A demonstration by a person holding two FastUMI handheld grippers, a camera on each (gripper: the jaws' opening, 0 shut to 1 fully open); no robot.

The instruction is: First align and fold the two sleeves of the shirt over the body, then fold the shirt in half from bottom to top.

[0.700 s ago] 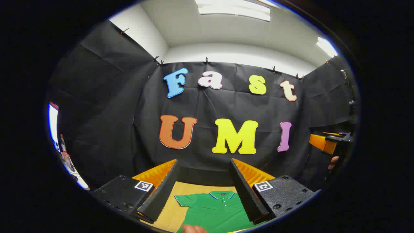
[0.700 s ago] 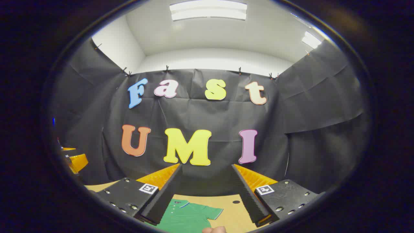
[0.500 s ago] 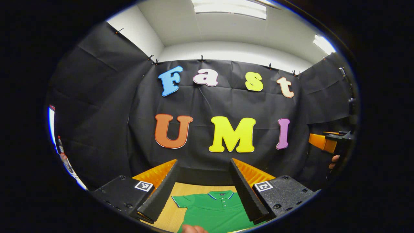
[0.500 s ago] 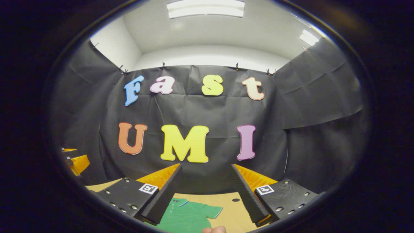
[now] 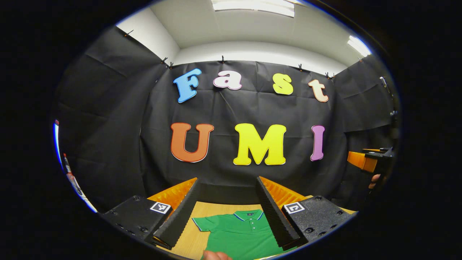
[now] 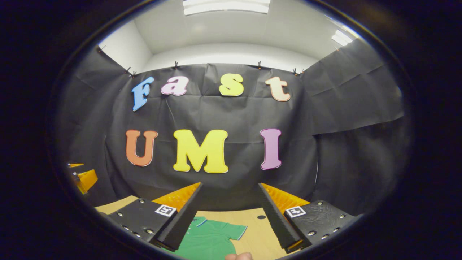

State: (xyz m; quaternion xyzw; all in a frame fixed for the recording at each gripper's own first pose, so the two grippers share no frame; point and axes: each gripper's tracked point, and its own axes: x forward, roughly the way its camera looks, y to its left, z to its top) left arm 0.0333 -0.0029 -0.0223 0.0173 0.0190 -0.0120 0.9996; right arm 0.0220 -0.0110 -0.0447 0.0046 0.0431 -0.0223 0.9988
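A green polo shirt (image 5: 240, 233) with a blue-trimmed collar lies flat on the wooden table (image 5: 196, 211), its collar toward the wall. Its left short sleeve (image 5: 201, 224) is spread out. My left gripper (image 5: 227, 189) hovers open well above it, nothing between the fingers. In the right gripper view the shirt (image 6: 207, 238) lies low and left with its right sleeve (image 6: 236, 231) spread out. My right gripper (image 6: 230, 193) is open and also held high above the table. The right gripper (image 5: 368, 160) shows at the far right of the left gripper view, and the left gripper (image 6: 81, 178) at the far left of the right gripper view.
The black cloth wall (image 5: 252, 108) stands right behind the table's far edge. A small dark hole (image 6: 261, 217) marks the tabletop right of the shirt. A fingertip (image 5: 214, 255) shows at the bottom edge. Some objects (image 5: 70, 175) stand at the far left.
Both views have tipped slightly downward: the wall has slid up in the picture and a little more of the shirt and table shows. Both grippers stay open.
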